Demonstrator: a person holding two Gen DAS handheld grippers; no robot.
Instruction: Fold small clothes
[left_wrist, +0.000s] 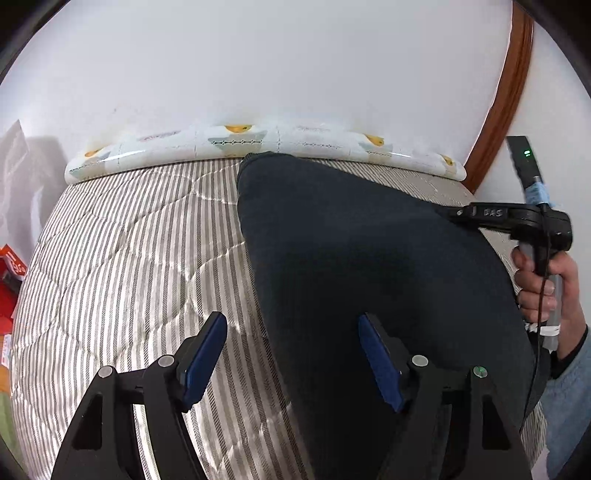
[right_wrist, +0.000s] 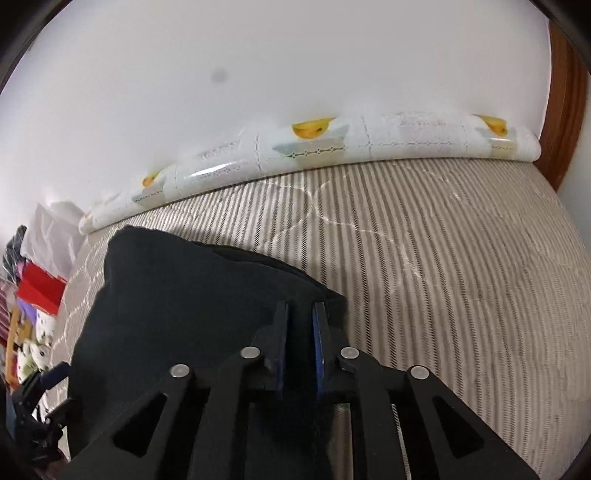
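Note:
A dark navy garment (left_wrist: 369, 266) lies spread on the striped quilted mattress (left_wrist: 140, 251). My left gripper (left_wrist: 291, 325) is open above the garment's near left edge, one blue pad over the mattress and one over the cloth. My right gripper (right_wrist: 300, 314) is shut on the garment's right edge (right_wrist: 207, 295) and holds a fold of it between the blue pads. In the left wrist view the right gripper (left_wrist: 458, 213) reaches in from the right, pinching the cloth's far right side, with the person's hand (left_wrist: 543, 280) on its handle.
A white pillow roll with yellow prints (left_wrist: 258, 144) lies along the wall at the mattress's far edge. A wooden frame (left_wrist: 506, 96) stands at the right. Red and coloured items (right_wrist: 37, 291) are piled beside the bed at the left.

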